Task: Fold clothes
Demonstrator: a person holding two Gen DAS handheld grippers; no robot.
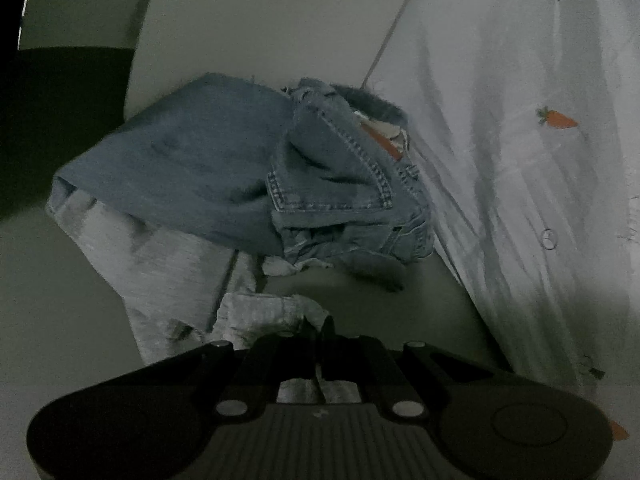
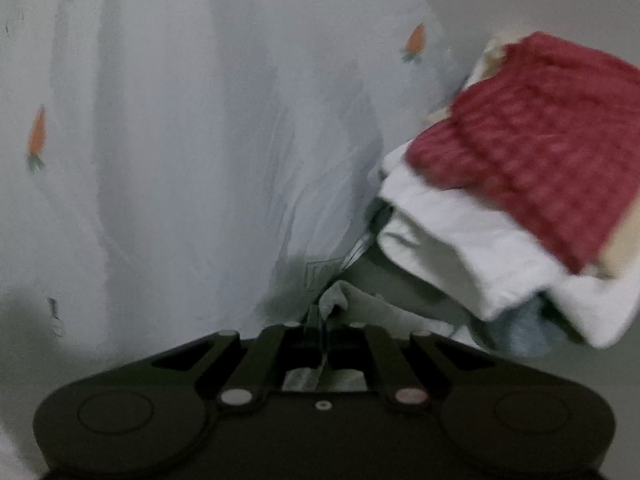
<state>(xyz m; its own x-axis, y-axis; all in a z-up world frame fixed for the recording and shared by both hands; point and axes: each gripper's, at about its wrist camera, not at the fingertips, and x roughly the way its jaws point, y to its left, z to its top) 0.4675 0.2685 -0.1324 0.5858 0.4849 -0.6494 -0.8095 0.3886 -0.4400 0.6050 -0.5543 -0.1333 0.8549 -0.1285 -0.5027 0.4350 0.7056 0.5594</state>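
We hold the white carrot-print cotton garment pinched by its edge in both closed tools: right gripper and left gripper; it stretches between them, beside the crumpled blue denim jeans

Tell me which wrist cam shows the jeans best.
The left wrist view: the jeans lie crumpled mid-frame, with seams, a pocket and a frayed hem readable, beside the carrot-print cloth. The right wrist view shows no jeans for certain; only a blurred blue scrap under the pile at the right, which I cannot identify.
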